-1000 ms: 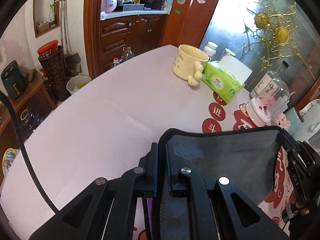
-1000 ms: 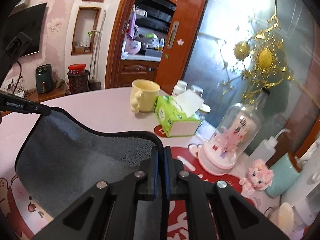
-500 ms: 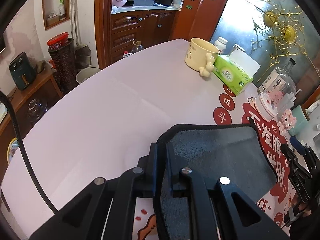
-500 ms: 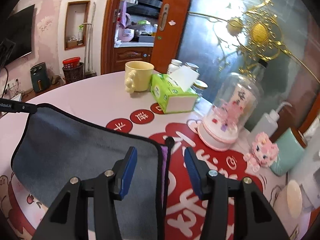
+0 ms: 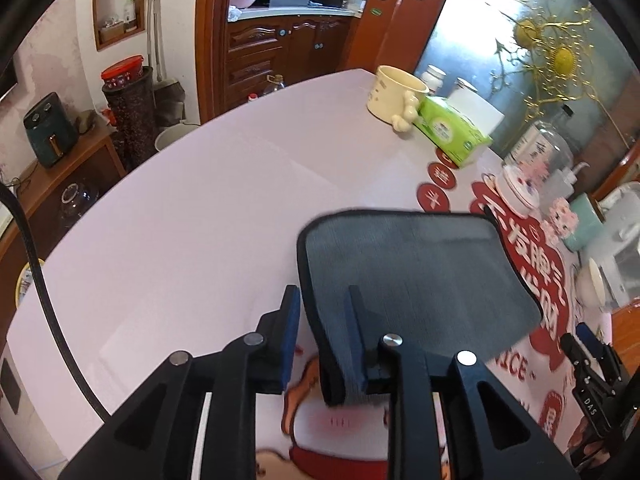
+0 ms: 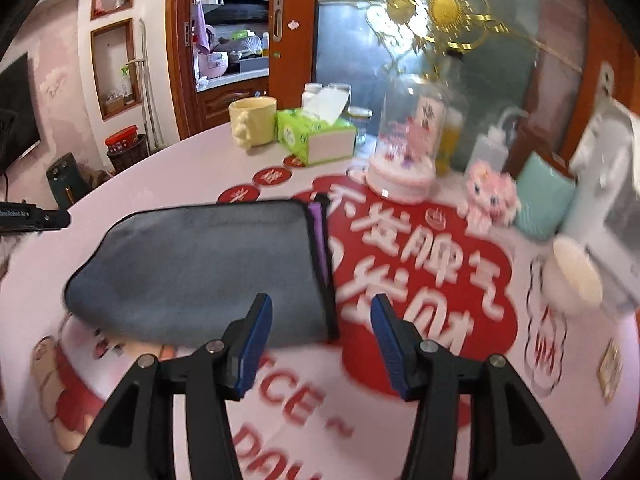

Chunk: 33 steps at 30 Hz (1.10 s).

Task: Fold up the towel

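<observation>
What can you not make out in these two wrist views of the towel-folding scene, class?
- Towel, left wrist view: near edge hidden behind the left gripper; contact between towel and gripper unclear.
- Towel's underlayers, right wrist view: only a purple strip shows.
- Tablecloth lettering, right wrist view: motion-blurred.
- Right gripper, left wrist view: cut off by the edge.

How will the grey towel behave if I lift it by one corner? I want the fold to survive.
The grey towel is likely floppy: it lies flat in soft layers on the table, so a corner lift would probably open the fold. Its plush surface should resist slipping. It looks light, and both the left gripper and right gripper are open.
</observation>
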### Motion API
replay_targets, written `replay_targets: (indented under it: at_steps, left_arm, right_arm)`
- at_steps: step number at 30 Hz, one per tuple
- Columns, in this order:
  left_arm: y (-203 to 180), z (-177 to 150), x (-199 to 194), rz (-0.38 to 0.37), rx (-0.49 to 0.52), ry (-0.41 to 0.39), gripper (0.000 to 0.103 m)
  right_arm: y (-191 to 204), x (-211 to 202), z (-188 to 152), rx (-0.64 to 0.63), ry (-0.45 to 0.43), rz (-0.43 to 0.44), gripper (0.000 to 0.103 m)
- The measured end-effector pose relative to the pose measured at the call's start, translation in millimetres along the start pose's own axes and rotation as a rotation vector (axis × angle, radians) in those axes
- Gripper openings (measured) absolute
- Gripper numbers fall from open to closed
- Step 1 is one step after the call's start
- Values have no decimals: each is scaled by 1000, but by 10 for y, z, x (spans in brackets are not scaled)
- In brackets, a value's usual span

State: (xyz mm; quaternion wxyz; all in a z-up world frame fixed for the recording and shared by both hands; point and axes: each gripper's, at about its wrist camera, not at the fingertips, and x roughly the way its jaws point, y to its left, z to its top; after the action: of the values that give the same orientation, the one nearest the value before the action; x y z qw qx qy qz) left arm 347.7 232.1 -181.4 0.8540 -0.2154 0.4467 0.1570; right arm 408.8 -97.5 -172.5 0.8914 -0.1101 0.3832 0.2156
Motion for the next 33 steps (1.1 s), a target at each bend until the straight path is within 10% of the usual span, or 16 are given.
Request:
replay_targets:
  at_steps: [27, 33]
  left_arm:
    - [372, -1786, -1734, -243, 373, 128, 34]
    - [288, -1960, -2154, -232, 446, 105, 59]
  right_arm:
    - [1064, -2468, -2071, 485, 97, -276, 81]
    - [1336, -2867, -2231, 556, 96, -278, 87]
